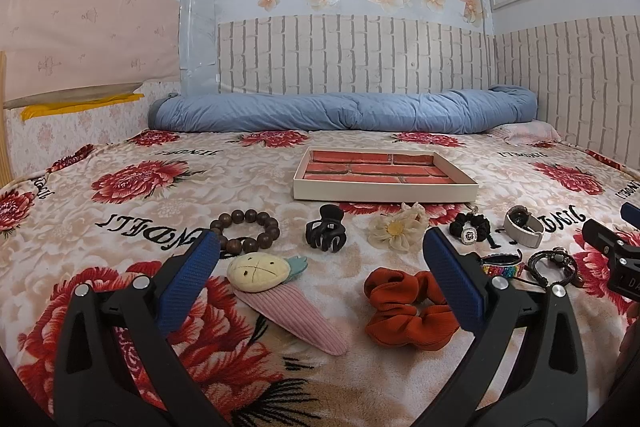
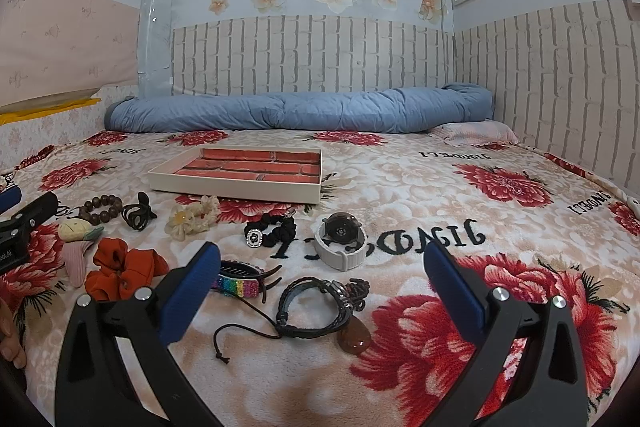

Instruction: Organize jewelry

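Observation:
A cream tray point(image 1: 384, 189) with a brick-pattern floor lies on the floral blanket; it also shows in the right wrist view point(image 2: 236, 191). In front of it lie a wooden bead bracelet point(image 1: 249, 231), a black claw clip point(image 1: 326, 233), a fabric flower point(image 1: 396, 229), a pink pineapple hair clip point(image 1: 280, 297) and an orange scrunchie point(image 1: 408, 307). My left gripper point(image 1: 320, 259) is open and empty above the clip and scrunchie. My right gripper point(image 2: 322, 267) is open and empty above a black leather bracelet point(image 2: 316, 307), a rainbow bangle point(image 2: 240, 281), a white-strap watch point(image 2: 340, 237) and a black scrunchie charm point(image 2: 270, 231).
A rolled blue quilt point(image 1: 344, 111) lies along the brick-paper wall behind the tray. A pink pillow point(image 2: 480, 133) sits at the far right. A brown pendant point(image 2: 354, 339) on a black cord lies by the leather bracelet. The right gripper shows at the left view's right edge point(image 1: 612, 247).

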### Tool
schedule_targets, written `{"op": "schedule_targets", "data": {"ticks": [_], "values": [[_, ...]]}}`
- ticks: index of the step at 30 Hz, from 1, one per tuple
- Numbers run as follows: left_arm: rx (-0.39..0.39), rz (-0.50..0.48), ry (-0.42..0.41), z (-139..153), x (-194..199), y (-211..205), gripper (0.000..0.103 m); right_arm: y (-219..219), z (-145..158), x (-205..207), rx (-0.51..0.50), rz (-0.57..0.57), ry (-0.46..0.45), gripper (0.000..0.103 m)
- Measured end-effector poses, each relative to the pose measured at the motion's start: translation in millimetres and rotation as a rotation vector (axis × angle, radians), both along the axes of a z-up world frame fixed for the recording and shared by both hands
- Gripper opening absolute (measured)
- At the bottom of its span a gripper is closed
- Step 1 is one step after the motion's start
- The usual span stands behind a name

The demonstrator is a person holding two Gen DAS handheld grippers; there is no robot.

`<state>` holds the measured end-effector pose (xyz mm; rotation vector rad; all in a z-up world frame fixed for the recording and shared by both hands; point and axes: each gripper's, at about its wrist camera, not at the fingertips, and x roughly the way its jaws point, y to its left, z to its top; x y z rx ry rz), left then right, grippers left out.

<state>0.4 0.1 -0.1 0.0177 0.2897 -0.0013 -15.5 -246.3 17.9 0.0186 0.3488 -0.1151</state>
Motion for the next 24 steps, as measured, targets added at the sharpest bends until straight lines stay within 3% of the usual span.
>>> {"op": "schedule_targets", "data": {"ticks": [24], "values": [[0.001, 0.000, 0.000, -0.8, -0.6, 1.0, 0.098, -0.7, 0.1, -0.2, 0.000, 0.000, -0.001, 0.099]]}}
